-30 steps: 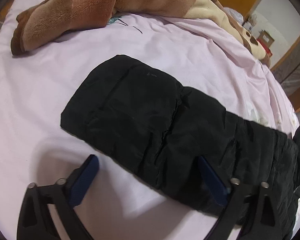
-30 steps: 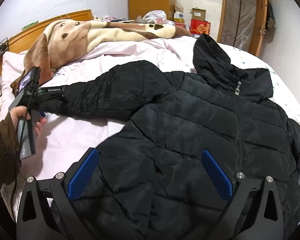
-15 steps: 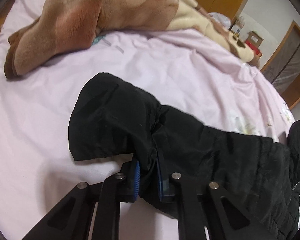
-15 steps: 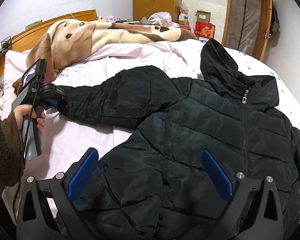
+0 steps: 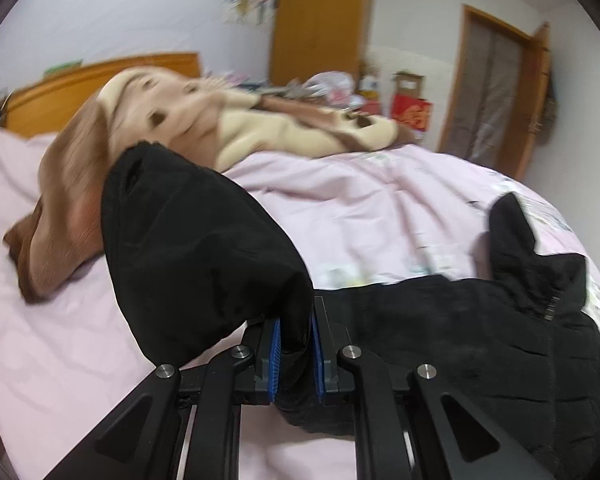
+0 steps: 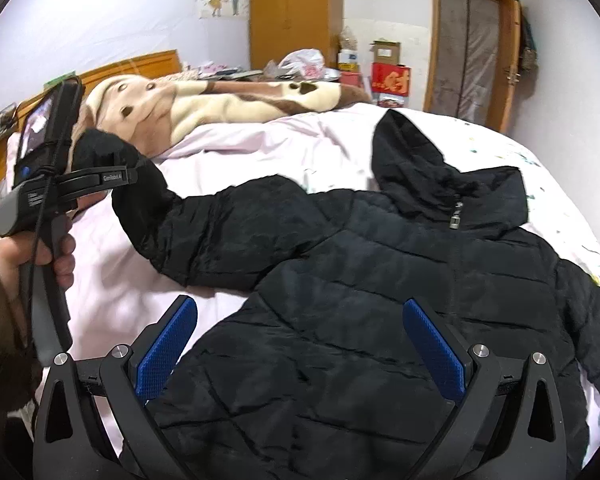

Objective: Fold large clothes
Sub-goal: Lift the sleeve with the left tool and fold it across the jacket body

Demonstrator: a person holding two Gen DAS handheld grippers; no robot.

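A black hooded puffer jacket (image 6: pixel 380 280) lies front up on the pink bed sheet (image 6: pixel 260 148), hood toward the far side. My left gripper (image 5: pixel 294 344) is shut on the jacket's sleeve (image 5: pixel 204 248) near the cuff and holds it raised off the bed; the cuff end stands up in front of the camera. In the right wrist view the left gripper (image 6: pixel 112 178) shows at the far left with the lifted sleeve (image 6: pixel 148 208). My right gripper (image 6: pixel 300 340) is open and empty, hovering over the jacket's lower body.
A brown and cream plush blanket (image 6: pixel 228 104) lies across the head of the bed by the wooden headboard (image 6: pixel 132 66). A wardrobe (image 6: pixel 296 12), boxes (image 6: pixel 388 76) and a door (image 6: pixel 472 52) stand beyond the bed.
My left gripper closed on the sleeve near the cuff and lifted it off the sheet, tilting upward. My right gripper stayed open over the jacket body.
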